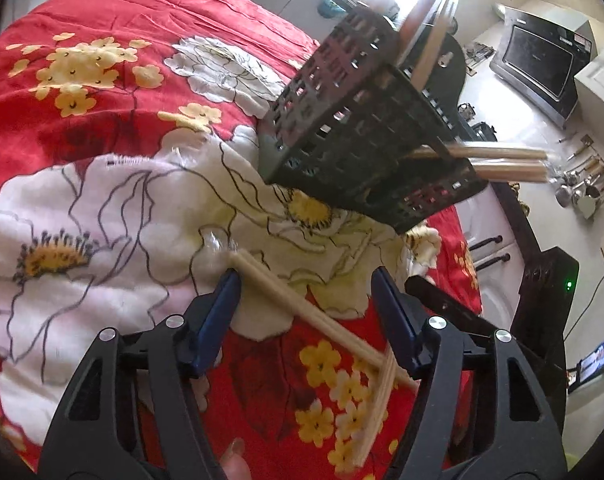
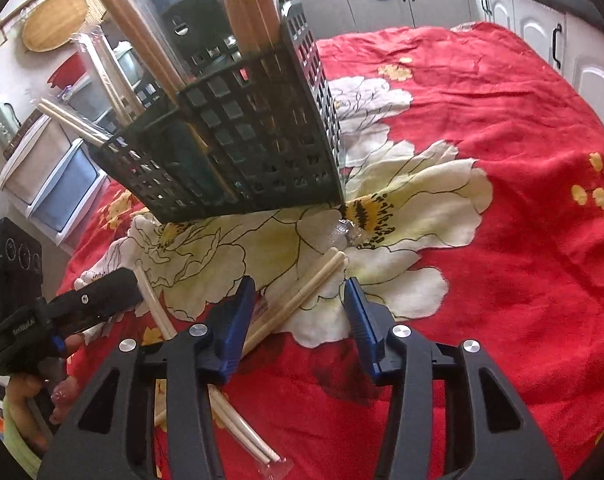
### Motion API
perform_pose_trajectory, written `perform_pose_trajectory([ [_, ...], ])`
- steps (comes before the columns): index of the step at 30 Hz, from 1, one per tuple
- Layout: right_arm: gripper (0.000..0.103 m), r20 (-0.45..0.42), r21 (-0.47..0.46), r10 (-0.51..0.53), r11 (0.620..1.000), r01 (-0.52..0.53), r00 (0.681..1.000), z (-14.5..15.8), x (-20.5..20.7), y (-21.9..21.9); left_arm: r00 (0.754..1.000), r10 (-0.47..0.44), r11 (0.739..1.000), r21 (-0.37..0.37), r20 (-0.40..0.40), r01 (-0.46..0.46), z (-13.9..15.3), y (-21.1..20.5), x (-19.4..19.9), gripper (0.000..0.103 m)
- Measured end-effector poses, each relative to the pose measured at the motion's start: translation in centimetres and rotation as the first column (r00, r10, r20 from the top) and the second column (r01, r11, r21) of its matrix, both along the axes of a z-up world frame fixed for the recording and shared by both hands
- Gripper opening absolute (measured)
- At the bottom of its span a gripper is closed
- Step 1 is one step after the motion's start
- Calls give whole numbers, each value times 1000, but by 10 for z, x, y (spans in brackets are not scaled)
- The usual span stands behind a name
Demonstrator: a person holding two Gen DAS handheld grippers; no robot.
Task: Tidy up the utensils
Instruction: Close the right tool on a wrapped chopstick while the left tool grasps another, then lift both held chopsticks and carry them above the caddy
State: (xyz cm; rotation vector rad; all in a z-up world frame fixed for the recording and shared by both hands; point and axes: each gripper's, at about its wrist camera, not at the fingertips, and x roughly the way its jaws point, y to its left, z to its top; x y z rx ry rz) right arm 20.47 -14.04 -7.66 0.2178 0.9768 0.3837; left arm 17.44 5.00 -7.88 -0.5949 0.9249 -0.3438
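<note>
A dark perforated utensil basket (image 1: 366,128) (image 2: 238,140) stands on the red floral cloth and holds several wooden chopsticks and utensils. Two wrapped pairs of pale chopsticks lie crossed on the cloth. My left gripper (image 1: 306,284) is open just above one pair (image 1: 302,304), with the second pair (image 1: 378,404) lower right. My right gripper (image 2: 302,292) is open over a pair (image 2: 298,296); the other pair (image 2: 158,308) runs down under its left finger. The left gripper's body shows at the left of the right wrist view (image 2: 62,312).
The red floral cloth (image 2: 502,240) covers the table. White cabinets (image 2: 502,4) with a dark countertop run behind it. A toaster oven (image 1: 542,60) and hanging metal utensils (image 1: 582,188) are at the right. Storage bins (image 2: 62,184) stand at the left.
</note>
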Motion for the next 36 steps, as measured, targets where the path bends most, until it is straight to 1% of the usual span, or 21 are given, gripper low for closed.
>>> perform_pose_trajectory([
  [1,42,-9,3,-2,1000,2,1000,-2,2,0,1000,3,1000,1,-2,-3,-1,1,2,57],
  [4,41,-25,21,-9,1000,10,1000,-6,7,1,1000,20,1000,12,-8,-19,-4,4,6,46],
  [6,35,-29,22,-17,1000,18,999,-7,10,1,999,34,999,12,-15,-34,-5,5,9,35],
  [7,34,-30,23,-20,1000,21,999,-7,10,1,999,39,999,11,-18,-39,-6,8,10,33],
  [9,27,-33,29,-28,999,29,999,-9,12,0,998,52,999,11,-24,-52,-9,12,12,24],
  [12,21,-34,40,-41,998,43,999,-10,12,-4,997,66,998,4,-31,-66,-12,18,12,16],
  [15,16,-36,73,-55,996,58,998,-11,11,-9,997,71,997,-17,-37,-72,-15,25,12,14],
  [19,12,-27,117,-58,991,61,998,-6,6,-13,997,70,997,-23,-34,-70,-16,27,12,14],
  [23,10,8,128,-43,991,42,999,4,-3,-10,997,73,996,-45,-27,-74,-17,31,11,12],
  [26,9,45,131,-29,991,23,999,17,-12,-8,997,82,995,-63,-10,-83,-12,35,4,10],
  [27,8,57,133,-23,991,16,998,23,-14,-7,996,85,994,-68,-2,-85,-9,36,1,10],
  [30,7,95,128,10,992,-23,995,37,-21,0,994,88,994,-68,61,-83,12,40,-10,8],
  [32,7,117,131,28,990,-43,993,44,-26,4,990,87,995,-63,115,-80,30,42,-19,7],
  [36,6,163,138,63,987,-86,985,62,-35,12,977,73,997,-54,198,-64,61,39,-33,5],
])
